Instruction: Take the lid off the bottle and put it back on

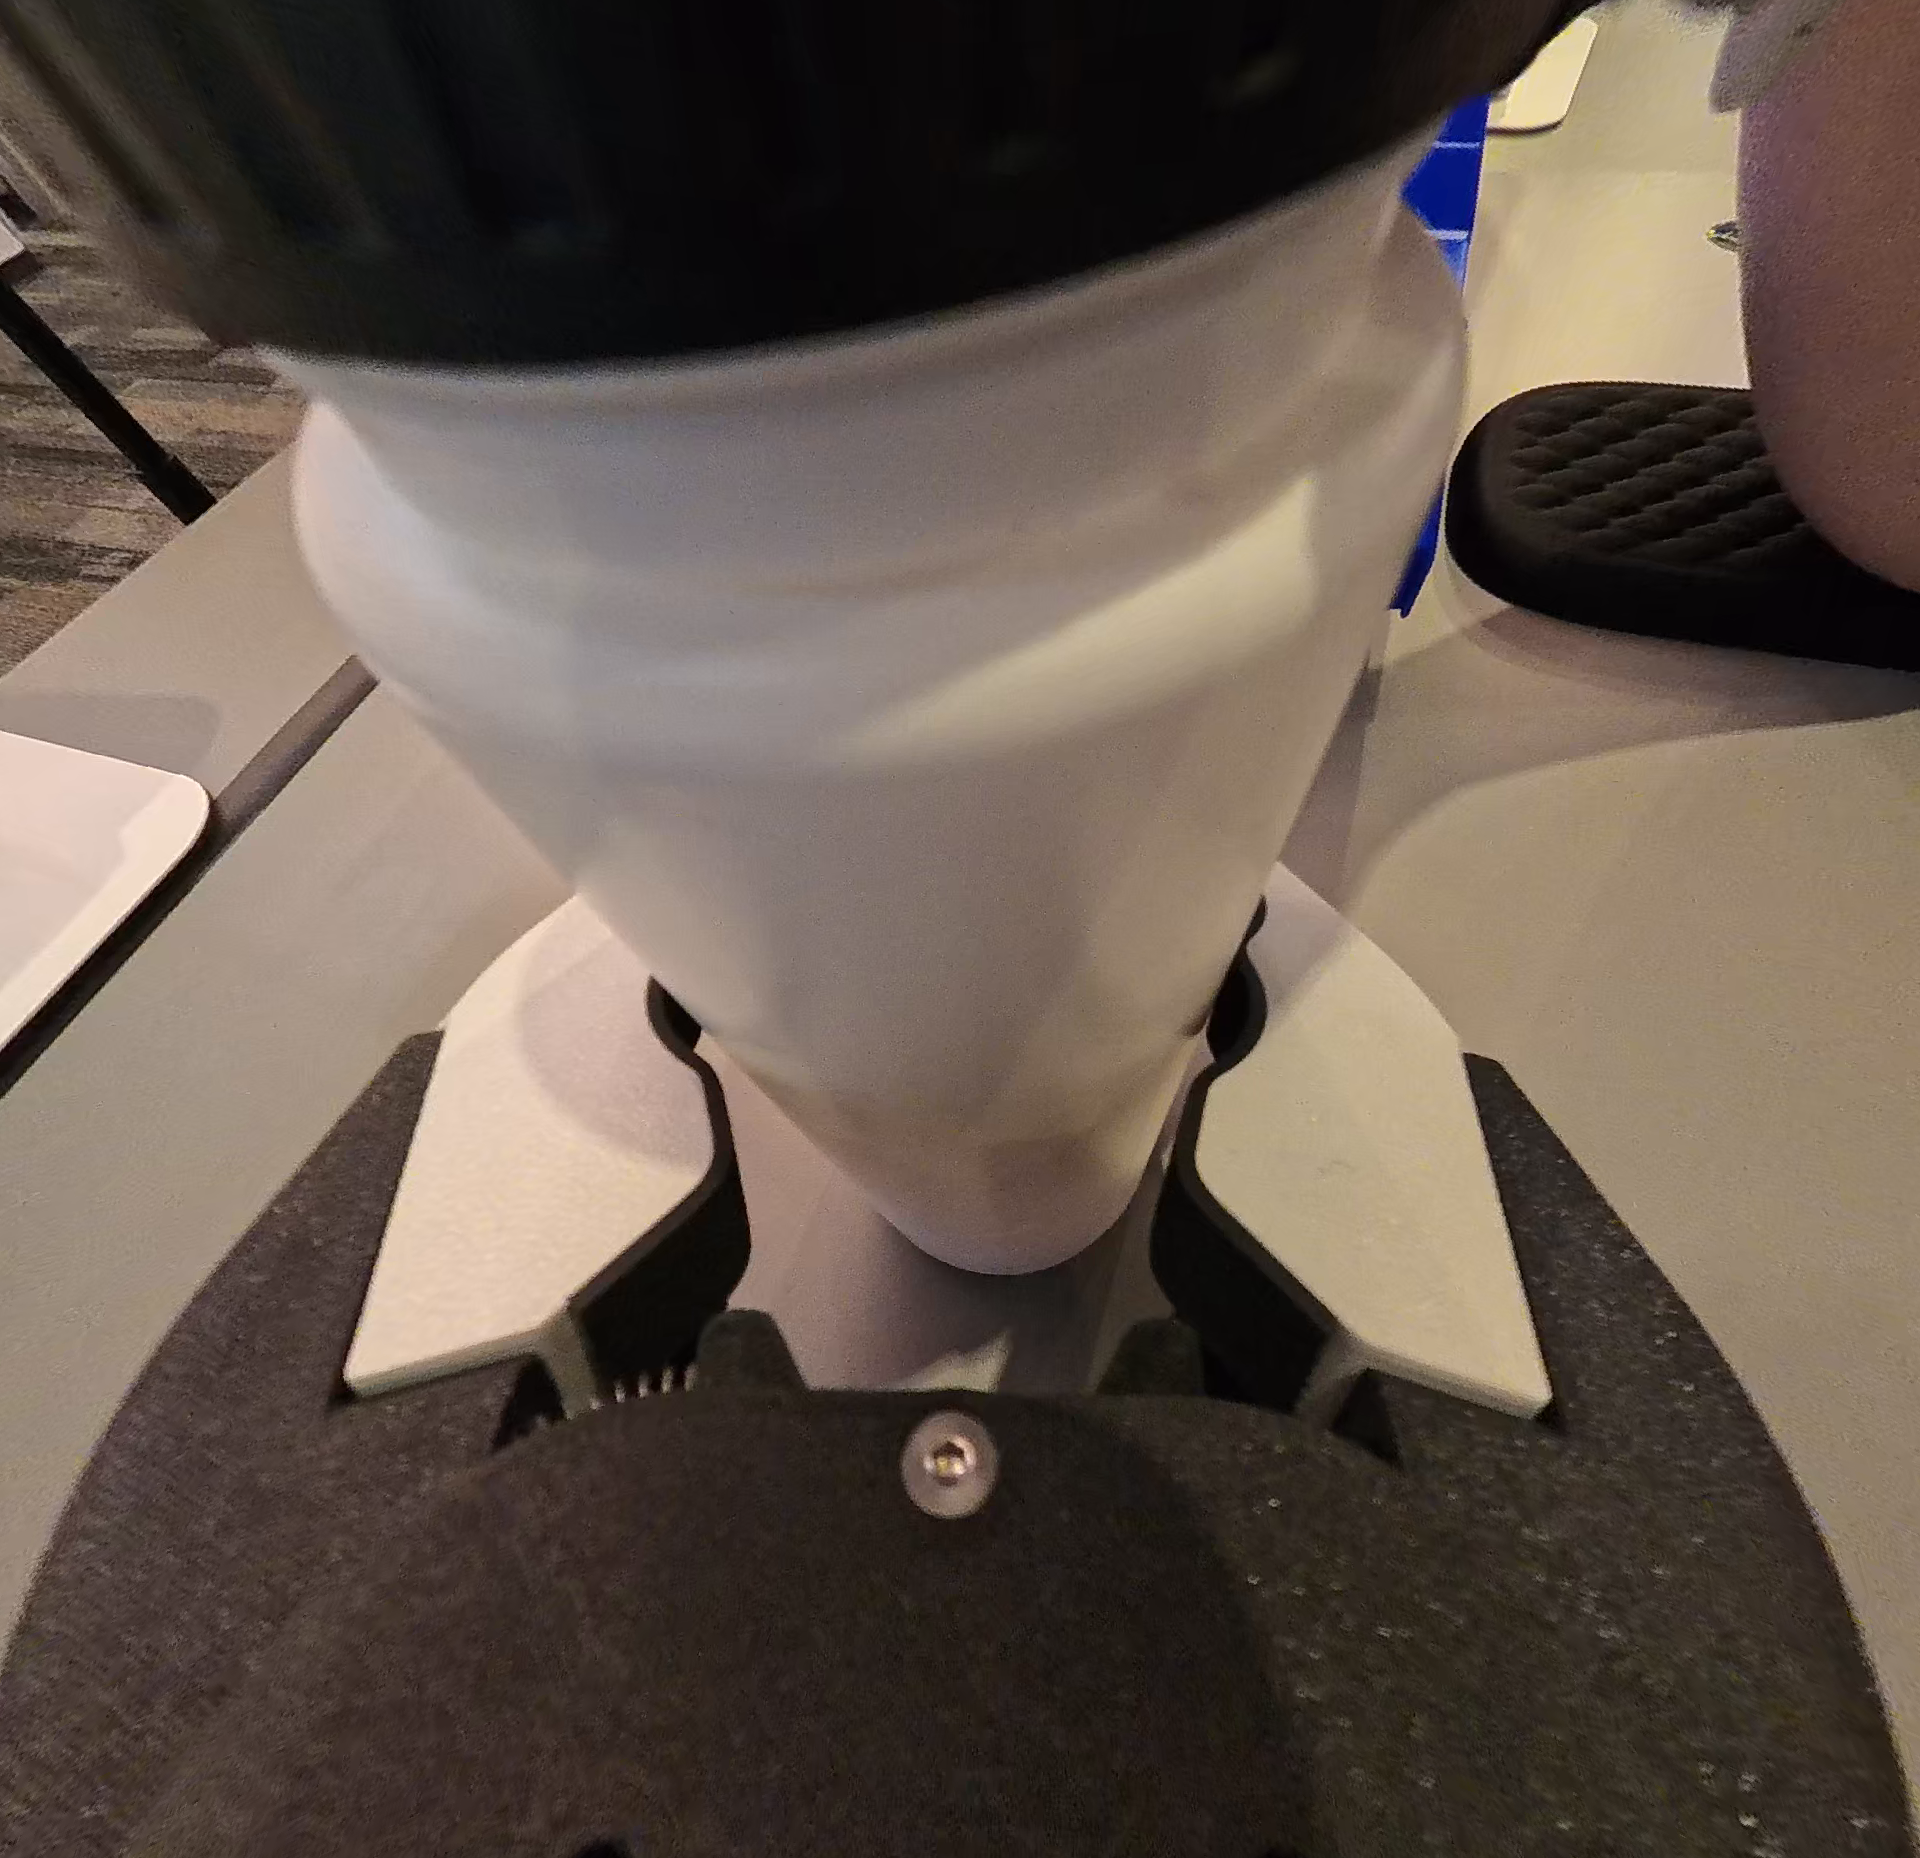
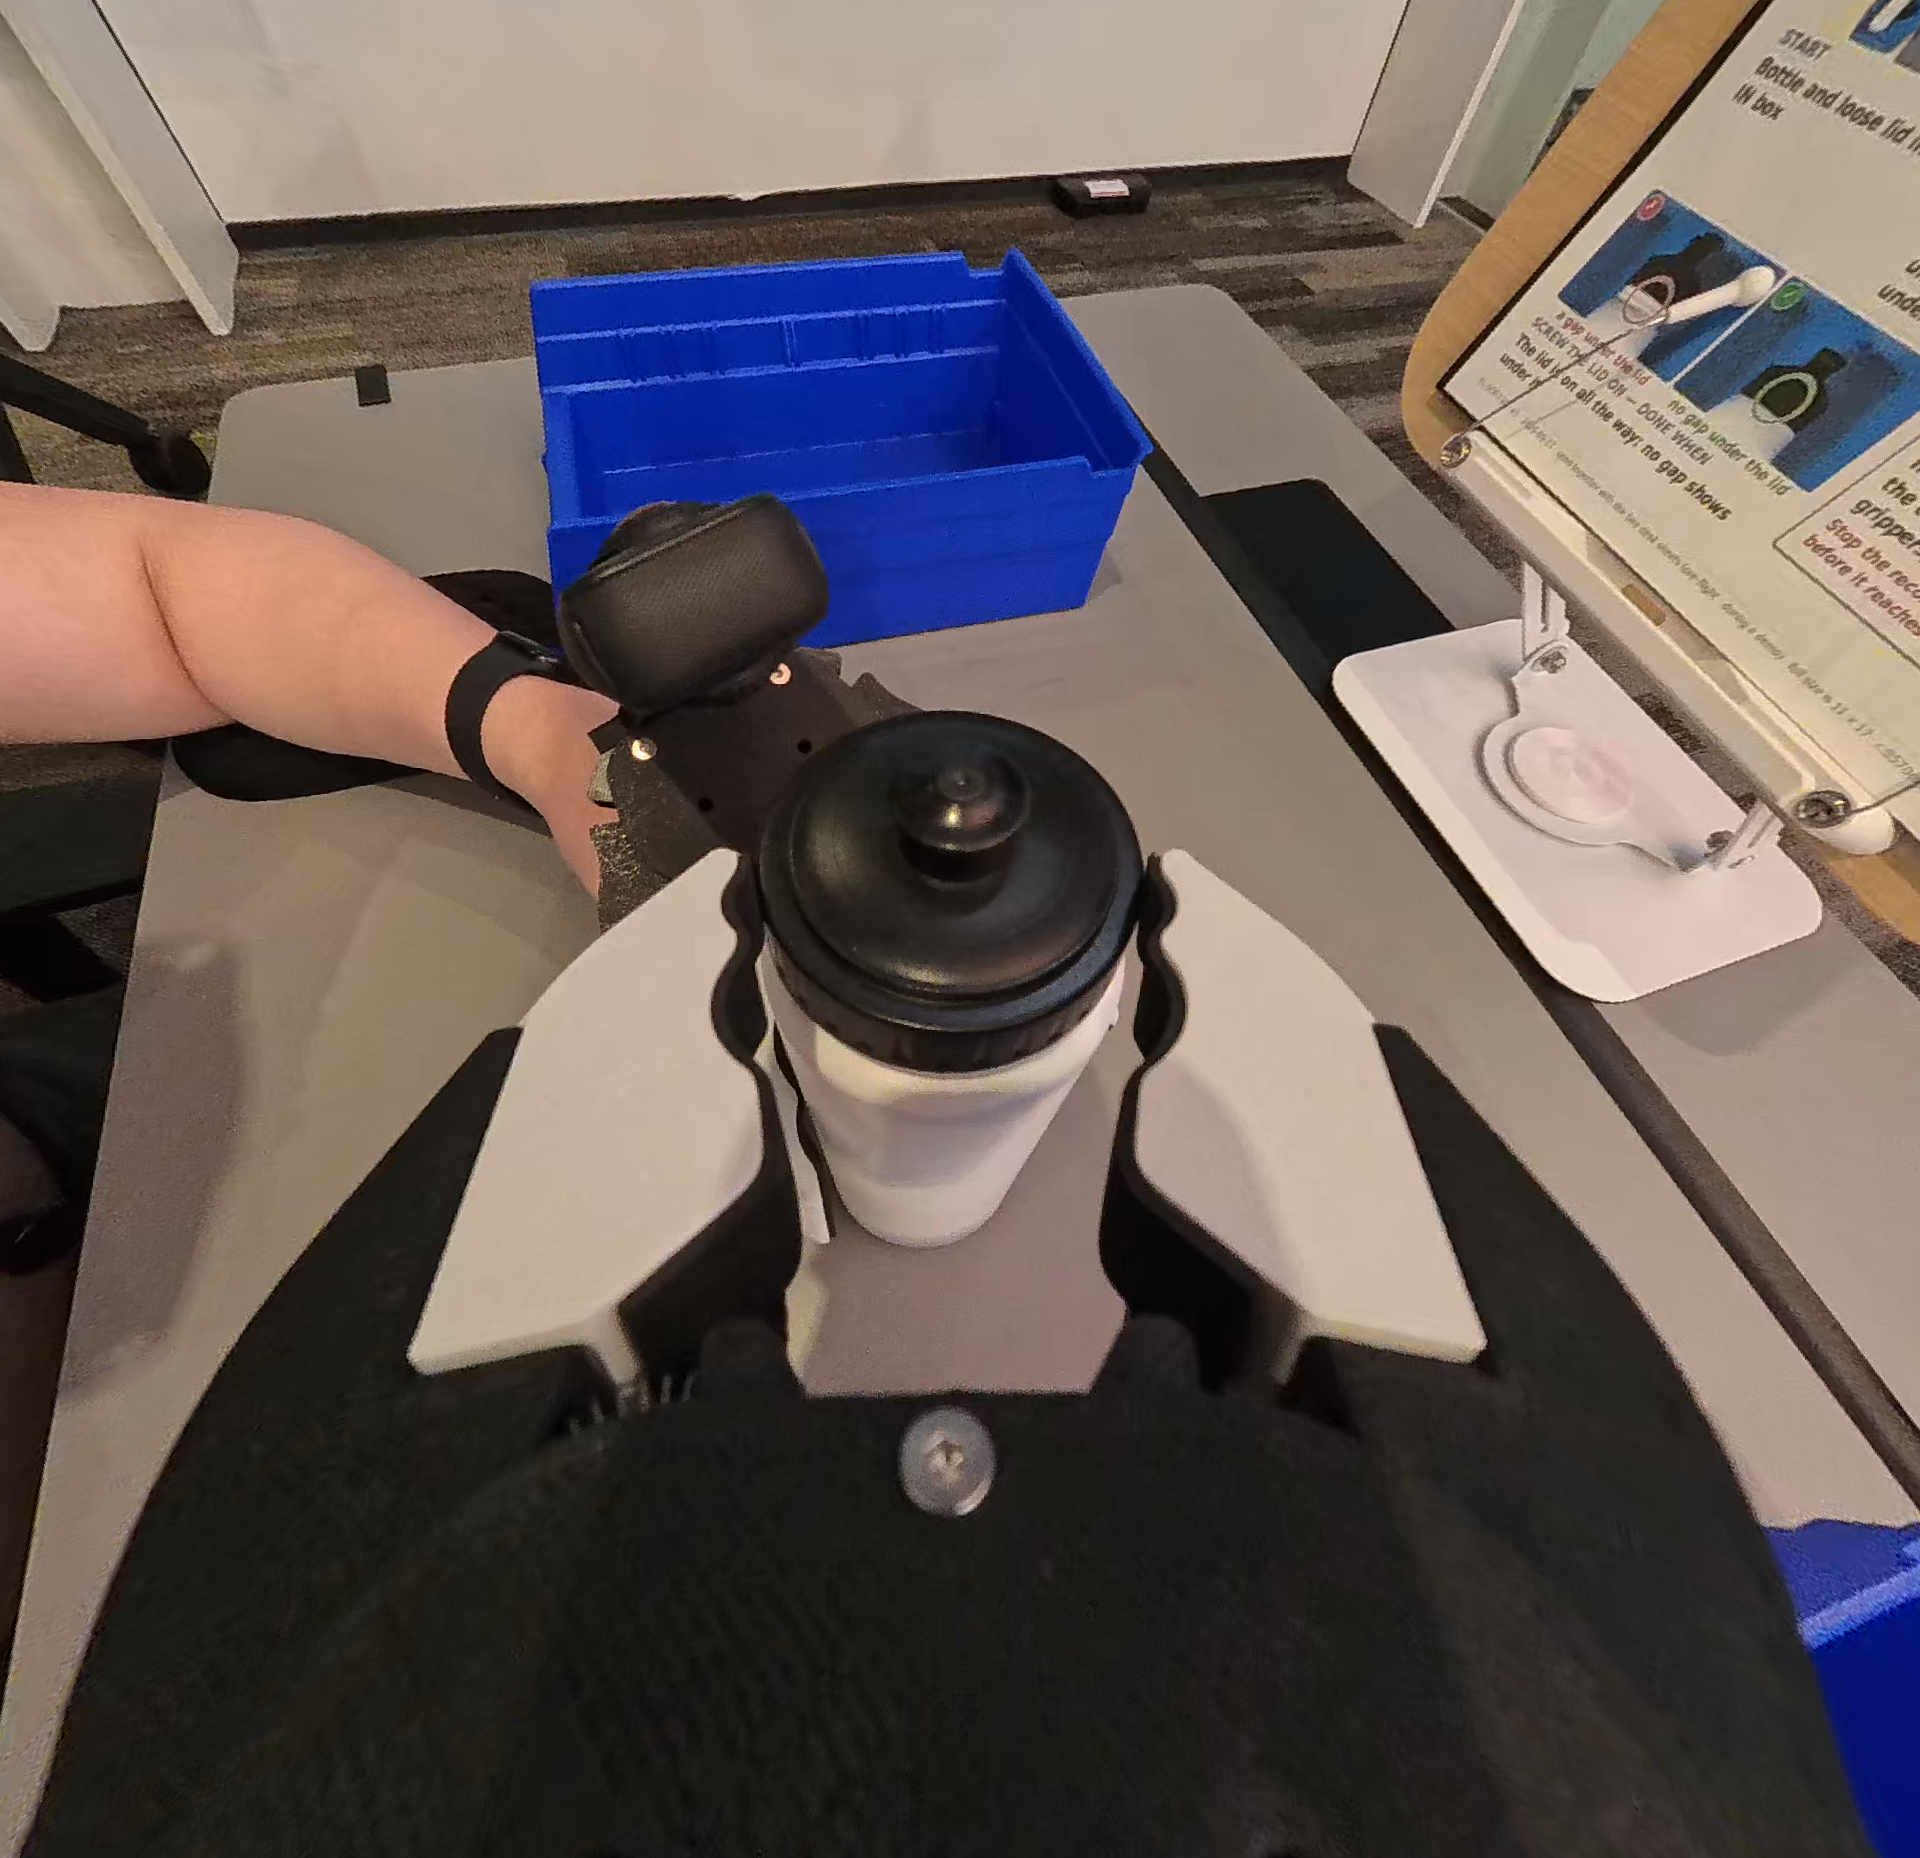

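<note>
A white bottle [image 1: 883, 769] with a black screw lid [image 1: 727, 146] stands upright on the grey table [image 1: 1558, 925]. My left gripper [image 1: 951, 1019] is shut on the bottle's body, one black pad on each side. In the right wrist view I look down on the lid [image 2: 945, 873], which sits on the bottle [image 2: 925, 1143]. My right gripper [image 2: 948, 889] is closed around the lid's rim from both sides. The left gripper [image 2: 717, 748] shows behind the bottle, held by a hand. The bottle's foot is partly hidden.
An empty blue bin [image 2: 831, 437] stands at the table's far side. An instruction board on a white stand [image 2: 1579, 821] is at the right. A forearm with a black wristband [image 2: 488, 707] rests on a black pad [image 1: 1621, 520] at the left.
</note>
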A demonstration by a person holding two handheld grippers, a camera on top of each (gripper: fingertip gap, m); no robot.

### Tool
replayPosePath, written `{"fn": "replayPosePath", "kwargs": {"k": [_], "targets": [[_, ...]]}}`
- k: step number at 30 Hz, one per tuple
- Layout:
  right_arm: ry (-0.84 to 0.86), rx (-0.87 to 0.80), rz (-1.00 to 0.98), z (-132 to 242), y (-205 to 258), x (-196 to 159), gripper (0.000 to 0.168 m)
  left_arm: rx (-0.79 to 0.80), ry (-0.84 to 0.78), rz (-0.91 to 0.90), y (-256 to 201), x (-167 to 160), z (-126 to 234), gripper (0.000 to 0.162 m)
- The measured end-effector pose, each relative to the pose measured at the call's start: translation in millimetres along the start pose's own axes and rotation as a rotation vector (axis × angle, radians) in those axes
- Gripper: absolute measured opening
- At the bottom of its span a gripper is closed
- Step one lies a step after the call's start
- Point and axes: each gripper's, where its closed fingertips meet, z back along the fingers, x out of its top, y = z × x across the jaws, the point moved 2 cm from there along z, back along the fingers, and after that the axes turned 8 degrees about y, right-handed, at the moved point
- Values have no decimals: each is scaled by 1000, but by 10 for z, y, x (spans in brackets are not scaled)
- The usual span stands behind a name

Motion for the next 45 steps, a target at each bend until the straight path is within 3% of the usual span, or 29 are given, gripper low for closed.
{"fn": "replayPosePath", "kwargs": {"k": [7, 17, 34, 45], "targets": [[-112, 1, -10, 131, -33, 132, 71, 20, 5, 17, 61, -14, 10, 98], [-54, 14, 66, -23, -30, 12, 71, 20, 9, 13, 61, -14, 7, 98], [43, 27, 77, 36, 58, -53, 71, -64, 46, -50, -85, -3, -1, 98], [25, -57, -3, -25, -4, -13, 71, 52, 27, 65, -2, 4, -12, 98]]}}
